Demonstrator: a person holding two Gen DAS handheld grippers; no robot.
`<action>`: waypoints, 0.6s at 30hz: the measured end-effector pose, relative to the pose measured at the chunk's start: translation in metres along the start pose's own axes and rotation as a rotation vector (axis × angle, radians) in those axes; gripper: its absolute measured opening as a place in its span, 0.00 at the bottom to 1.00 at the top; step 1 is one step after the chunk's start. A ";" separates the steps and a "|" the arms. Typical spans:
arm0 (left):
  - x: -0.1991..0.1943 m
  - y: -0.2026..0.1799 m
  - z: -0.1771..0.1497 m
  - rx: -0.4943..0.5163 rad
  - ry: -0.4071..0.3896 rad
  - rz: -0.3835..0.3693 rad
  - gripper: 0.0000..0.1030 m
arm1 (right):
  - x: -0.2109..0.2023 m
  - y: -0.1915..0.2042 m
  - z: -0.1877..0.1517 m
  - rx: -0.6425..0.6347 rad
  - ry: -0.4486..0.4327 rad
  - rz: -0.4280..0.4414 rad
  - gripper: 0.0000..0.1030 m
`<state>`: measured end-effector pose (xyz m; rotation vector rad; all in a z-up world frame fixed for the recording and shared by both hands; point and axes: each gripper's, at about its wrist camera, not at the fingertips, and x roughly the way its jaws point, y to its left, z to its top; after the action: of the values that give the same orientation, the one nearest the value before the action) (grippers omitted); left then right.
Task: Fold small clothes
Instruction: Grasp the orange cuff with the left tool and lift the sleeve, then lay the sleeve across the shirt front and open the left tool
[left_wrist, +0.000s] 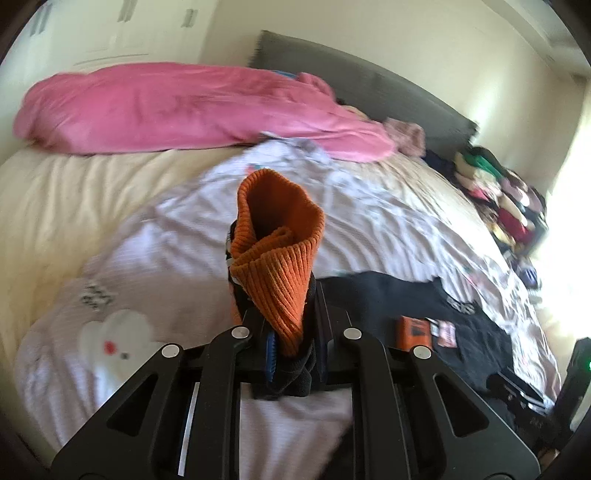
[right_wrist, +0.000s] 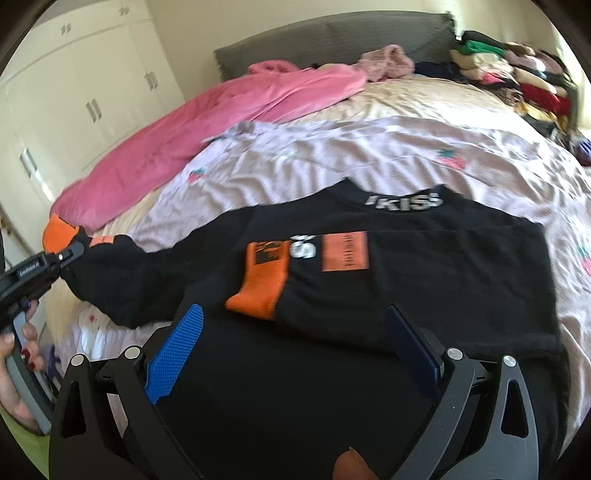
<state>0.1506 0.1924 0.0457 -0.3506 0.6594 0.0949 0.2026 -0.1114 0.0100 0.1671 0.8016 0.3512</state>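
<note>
L hand-held gripper (left_wrist: 291, 354) pads hidden by clamped orange cuff (left_wrist: 280, 254).

Near bedspread (right_wrist: 369, 147) beyond black shirt (right_wrist: 424, 280) lies open; pink blanket (right_wrist: 166, 136) blocks far left, clothes pile (right_wrist: 517, 81) far right.

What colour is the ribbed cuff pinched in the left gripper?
Orange: the cuff shows best in the left wrist view.
</note>
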 end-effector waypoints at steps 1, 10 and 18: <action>0.001 -0.008 -0.001 0.015 0.003 -0.009 0.09 | -0.003 -0.005 0.000 0.012 -0.004 -0.002 0.95; 0.011 -0.102 -0.015 0.176 0.041 -0.085 0.08 | -0.037 -0.055 -0.001 0.091 -0.026 -0.051 0.95; 0.037 -0.169 -0.037 0.292 0.137 -0.152 0.08 | -0.060 -0.098 -0.005 0.178 -0.055 -0.085 0.95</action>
<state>0.1914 0.0203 0.0447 -0.1250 0.7682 -0.1706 0.1845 -0.2245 0.0196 0.3072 0.7833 0.1939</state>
